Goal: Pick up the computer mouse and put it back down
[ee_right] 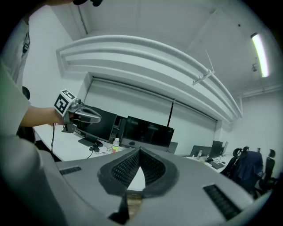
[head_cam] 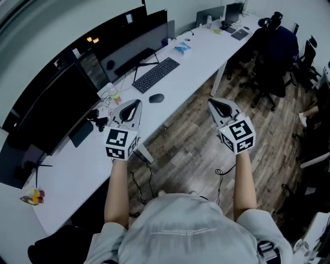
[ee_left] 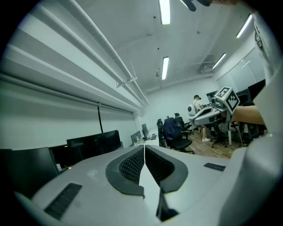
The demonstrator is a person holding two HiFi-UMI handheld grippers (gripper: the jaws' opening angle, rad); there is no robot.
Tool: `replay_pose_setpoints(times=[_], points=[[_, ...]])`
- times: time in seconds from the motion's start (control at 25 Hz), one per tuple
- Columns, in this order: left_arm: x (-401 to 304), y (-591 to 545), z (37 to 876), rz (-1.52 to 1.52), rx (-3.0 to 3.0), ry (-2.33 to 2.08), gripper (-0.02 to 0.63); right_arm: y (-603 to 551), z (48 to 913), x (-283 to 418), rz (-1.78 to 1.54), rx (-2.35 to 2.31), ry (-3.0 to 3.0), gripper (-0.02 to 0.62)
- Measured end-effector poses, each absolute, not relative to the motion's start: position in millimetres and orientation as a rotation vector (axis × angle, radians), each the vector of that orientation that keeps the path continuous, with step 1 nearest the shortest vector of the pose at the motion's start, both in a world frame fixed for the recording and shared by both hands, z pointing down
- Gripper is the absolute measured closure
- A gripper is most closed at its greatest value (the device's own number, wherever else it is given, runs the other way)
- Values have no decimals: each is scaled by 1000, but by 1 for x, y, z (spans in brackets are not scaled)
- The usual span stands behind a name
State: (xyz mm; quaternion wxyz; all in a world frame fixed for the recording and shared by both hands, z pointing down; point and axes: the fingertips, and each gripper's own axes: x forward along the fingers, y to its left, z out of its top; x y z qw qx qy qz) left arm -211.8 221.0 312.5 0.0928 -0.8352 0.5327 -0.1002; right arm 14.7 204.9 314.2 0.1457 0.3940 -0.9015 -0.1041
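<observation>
Left gripper [head_cam: 135, 103] is hovering at centre-left of the head view, jaws pressed together, gripping nothing. Right gripper [head_cam: 211, 102] is hovering centre-right over the wood floor [head_cam: 191, 149], jaws also together, empty. Computer mouse [head_cam: 156, 97] is sitting on the white desk [head_cam: 82, 170], upper centre, near the left gripper's tip, below the keyboard [head_cam: 156, 75].

A long white bench [head_cam: 201, 59] runs across a wood-plank floor [head_cam: 191, 149], with dark monitors [head_cam: 51, 108] lined along the bench's far edge. Black office chairs [head_cam: 270, 51] stand beside the bench's far end. Strip lights [ee_left: 164, 11] glow on the white ceiling above the bench.
</observation>
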Motion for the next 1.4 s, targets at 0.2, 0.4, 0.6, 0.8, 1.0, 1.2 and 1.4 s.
replay_pose_setpoints(times=[0.2,0.4,0.6,0.8,1.0,1.2,1.4], points=[[-198,221,317,-310,-2494,1582,591,205,313,29,-253,1139,-2641,595],[-178,224,317,-240,-2493,1586,591,202,317,58,-177,1198,-2671,595],[-165,230,306,-26,-2501,1648,592,200,319,98,-159,1294,-2677,595],[-146,230,326,-154,-2487,1700,592,201,325,122,-166,1268,-2679,595],[-128,230,342,-235,-2508,1713,592,197,332,134,-156,1256,-2669,583],[-127,220,350,-289,-2501,1711,594,185,341,131,-152,1231,-2628,566],[-131,194,363,-224,-2565,1726,594,163,349,124,-162,1210,-2594,552]])
